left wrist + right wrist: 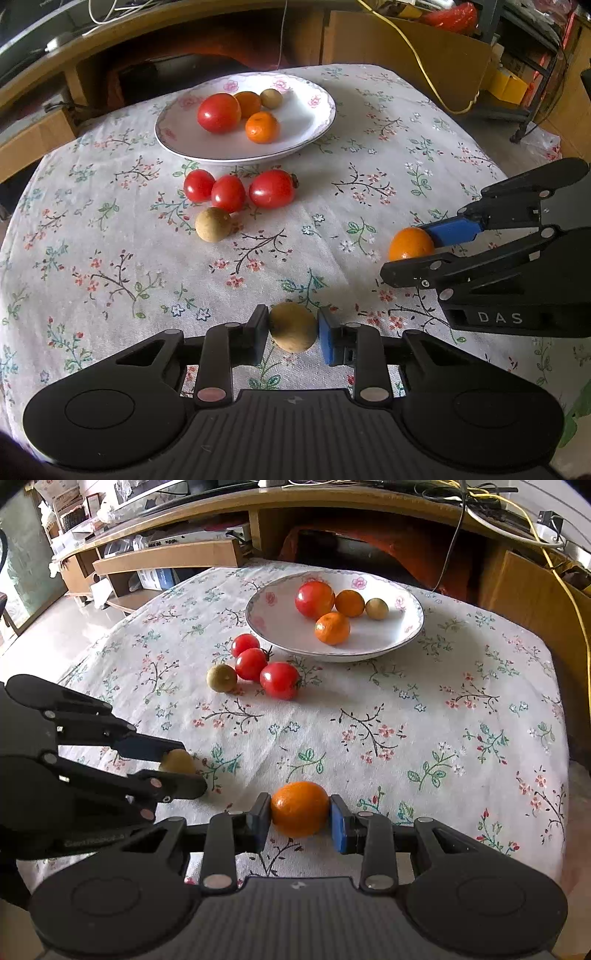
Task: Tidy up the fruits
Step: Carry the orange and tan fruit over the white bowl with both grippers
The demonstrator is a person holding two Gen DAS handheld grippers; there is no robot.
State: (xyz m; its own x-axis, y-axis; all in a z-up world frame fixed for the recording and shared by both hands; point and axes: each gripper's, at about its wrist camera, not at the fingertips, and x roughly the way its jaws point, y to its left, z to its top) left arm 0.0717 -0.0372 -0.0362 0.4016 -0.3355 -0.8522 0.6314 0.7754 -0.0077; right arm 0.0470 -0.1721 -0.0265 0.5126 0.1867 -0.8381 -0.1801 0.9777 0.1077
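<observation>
Two handheld grippers work over a table covered in a white cloth printed with small flowers and branches [110, 258]. Each gripper holds one fruit near the front edge of the table.

The left gripper [293, 334] has its two fingers closed against the sides of a small round tan-brown fruit with a dull, matte skin [293, 326], possibly a longan. The right gripper [300, 818] grips a small bright orange citrus fruit with a glossy, dimpled peel [300, 808], its black pad on one side and blue pad on the other. Whether either fruit is lifted clear of the cloth or resting on it cannot be told.

Toward the far side of the table sits a wide, shallow white ceramic plate with pink flowers around its rim [314, 99]. It already holds one large red tomato, two small oranges and one tan fruit, clustered toward its far half. Just in front of the plate, on the cloth, lie three shiny red cherry tomatoes [229, 194] touching in a row, and a second tan round fruit [213, 224] right beside them.

The step in hand appears to be carrying both gripped fruits to the plate. The next move likely calls for lifting each fruit over the loose tomatoes and the raised rim, then releasing onto the bare near half of the plate, gently, since round fruit may roll.
</observation>
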